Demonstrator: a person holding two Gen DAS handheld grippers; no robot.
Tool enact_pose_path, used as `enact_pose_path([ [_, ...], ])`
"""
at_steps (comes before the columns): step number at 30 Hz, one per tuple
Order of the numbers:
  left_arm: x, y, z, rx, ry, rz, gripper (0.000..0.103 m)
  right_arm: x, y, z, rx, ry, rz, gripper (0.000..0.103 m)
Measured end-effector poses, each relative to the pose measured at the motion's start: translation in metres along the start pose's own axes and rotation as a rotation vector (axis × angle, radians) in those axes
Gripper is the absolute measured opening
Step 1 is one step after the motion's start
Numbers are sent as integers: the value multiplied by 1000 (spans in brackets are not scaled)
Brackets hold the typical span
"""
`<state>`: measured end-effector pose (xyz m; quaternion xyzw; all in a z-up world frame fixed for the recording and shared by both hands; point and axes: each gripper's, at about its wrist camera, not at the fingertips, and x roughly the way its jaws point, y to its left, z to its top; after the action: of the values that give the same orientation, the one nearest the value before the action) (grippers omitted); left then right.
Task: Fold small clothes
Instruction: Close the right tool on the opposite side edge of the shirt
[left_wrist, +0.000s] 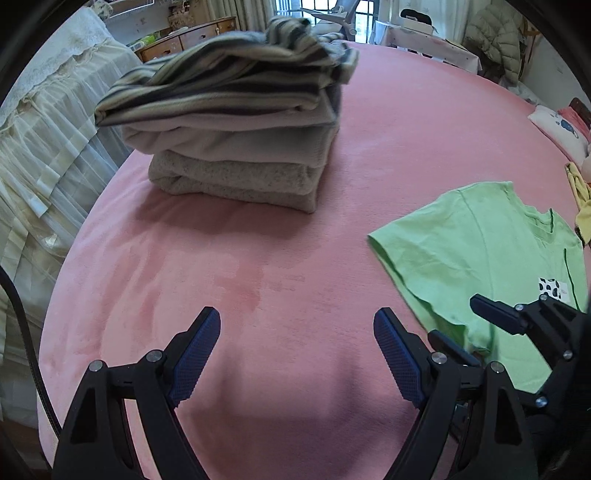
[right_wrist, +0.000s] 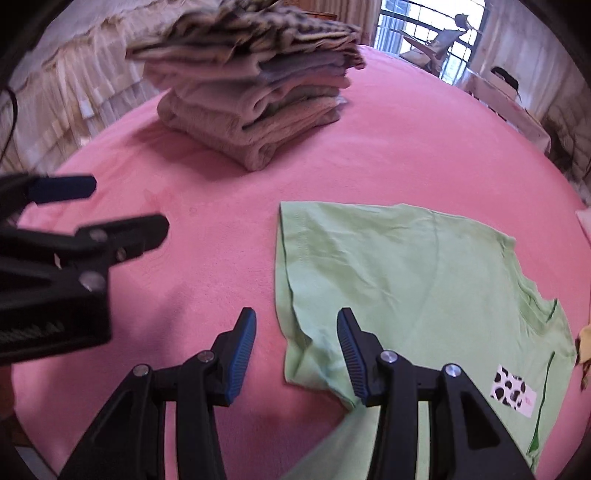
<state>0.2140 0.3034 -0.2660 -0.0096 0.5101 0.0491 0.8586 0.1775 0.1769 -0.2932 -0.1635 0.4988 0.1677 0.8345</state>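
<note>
Blurred in the right wrist view: top of the stack of folded clothes (right_wrist: 255, 74) and the left gripper (right_wrist: 129, 206) at frame left; cut off by the frame's edge: green T-shirt (right_wrist: 424, 280) lower hem, yellow cloth (left_wrist: 580, 192) at far right.

surface: a bed with a pink fuzzy cover (left_wrist: 295, 258) (right_wrist: 406, 155), some darker rubbed patches in the nap

far side: stack of folded clothes (left_wrist: 236, 147) (right_wrist: 255, 99), beige and grey layers, striped one on top

near right: light green t-shirt (left_wrist: 480, 251) (right_wrist: 406, 277) lying flat, small spotted patch on it

right edge: a bit of yellow cloth (left_wrist: 580, 192), mostly cut off
</note>
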Motion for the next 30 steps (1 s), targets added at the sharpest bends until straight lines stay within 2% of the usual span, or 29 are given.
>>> enact_pose_path([
  [7, 26, 26, -4, -68, 51, -35, 84, 40, 25, 2, -93, 28, -112, 46],
  [11, 39, 25, 0, -69, 66, -69, 84, 44, 24, -4, -87, 15, -141, 45],
  [12, 42, 22, 2, -59, 65, -75, 84, 44, 22, -5, -78, 14, -147, 40],
  [13, 44, 19, 4, -50, 62, -78, 84, 44, 19, -6, -66, 14, -154, 24],
  [15, 48, 14, 8, -37, 54, -88, 84, 47, 13, -6, -50, 29, -172, 9],
  [17, 51, 9, 15, -28, 41, -103, 84, 48, 4, -5, -24, 36, -170, 6],
  [24, 48, -8, 31, -10, 13, -141, 84, 15, -38, 10, 167, -32, -61, 5],
  [27, 41, -20, 35, 7, -2, -159, 84, -4, -70, 8, 315, -78, 8, 5],
  [30, 36, -35, 39, 32, -17, -182, 84, -16, -114, -14, 523, -111, 46, 4],
])
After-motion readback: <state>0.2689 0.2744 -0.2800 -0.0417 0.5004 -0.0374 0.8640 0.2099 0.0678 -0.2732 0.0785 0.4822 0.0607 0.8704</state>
